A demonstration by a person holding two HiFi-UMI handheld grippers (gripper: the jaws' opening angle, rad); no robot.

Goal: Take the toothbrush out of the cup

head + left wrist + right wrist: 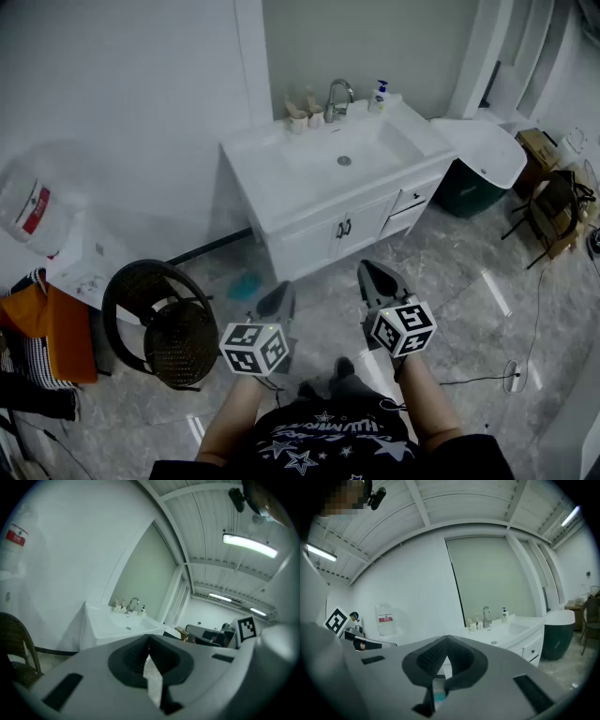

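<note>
This is a bathroom corner set up inside a larger, hall-like room rather than a lived-in home. A white vanity cabinet (319, 220) with a basin (281, 155) stands against plain white wall panels. A tap (337, 97), a soap bottle (380, 96) and small cups (298, 120) line the basin's back edge. The floor (450, 272) is glossy marble-look tile. Overhead run bare ceiling beams and tube lights (248, 544). A loose cable (530, 337), a wicker chair (169, 323) and a big water bottle (28, 206) are on the floor nearby.

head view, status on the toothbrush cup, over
Left hand-held gripper shut, empty; right hand-held gripper shut, empty. Cups at back of sink by faucet, untouched. Chair off left, not in path.
</note>
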